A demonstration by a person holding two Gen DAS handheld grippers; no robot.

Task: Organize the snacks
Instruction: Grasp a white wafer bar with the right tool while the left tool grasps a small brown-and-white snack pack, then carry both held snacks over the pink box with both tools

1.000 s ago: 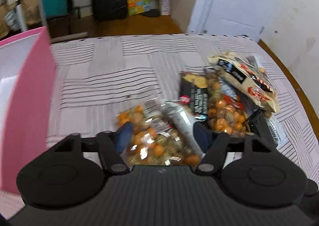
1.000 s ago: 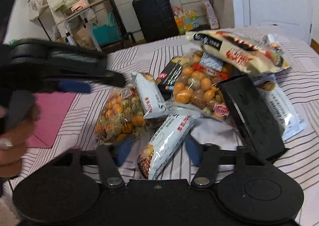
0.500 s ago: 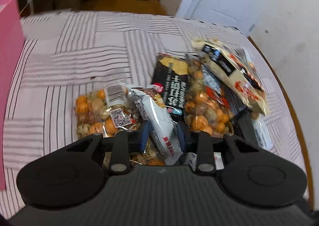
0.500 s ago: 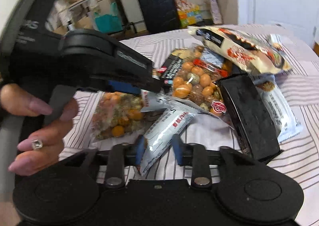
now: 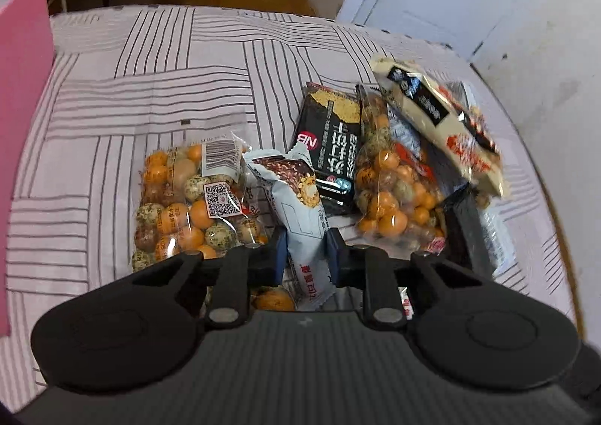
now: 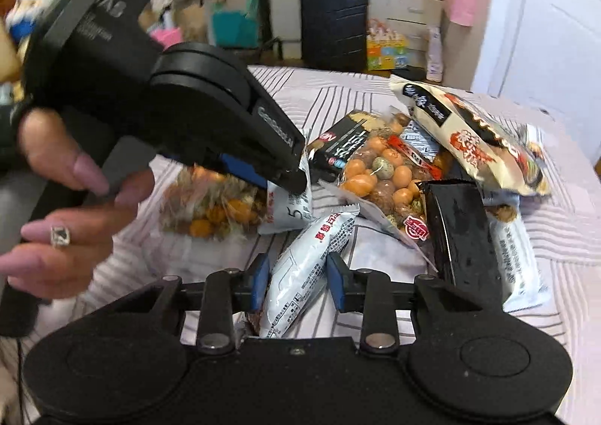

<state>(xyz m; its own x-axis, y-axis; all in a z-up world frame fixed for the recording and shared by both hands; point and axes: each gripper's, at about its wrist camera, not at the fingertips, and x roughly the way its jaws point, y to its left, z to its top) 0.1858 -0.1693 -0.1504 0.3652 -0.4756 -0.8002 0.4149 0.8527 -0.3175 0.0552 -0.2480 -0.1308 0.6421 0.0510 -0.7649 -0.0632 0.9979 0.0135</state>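
A striped bench (image 5: 157, 61) carries a heap of snacks beside a pink box (image 5: 18, 94). Two clear bags of orange coated nuts (image 5: 180, 207) flank a black cracker pack (image 5: 330, 147). The left tongs (image 5: 305, 256) pinch one white bar packet (image 5: 296, 207); the right tongs (image 6: 298, 280) pinch another white packet (image 6: 308, 267)

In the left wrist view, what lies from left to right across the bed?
Pink box → clear bag of orange nuts → white snack bar held in the left hand-held gripper → black NB packet → second nut bag → cream packet.
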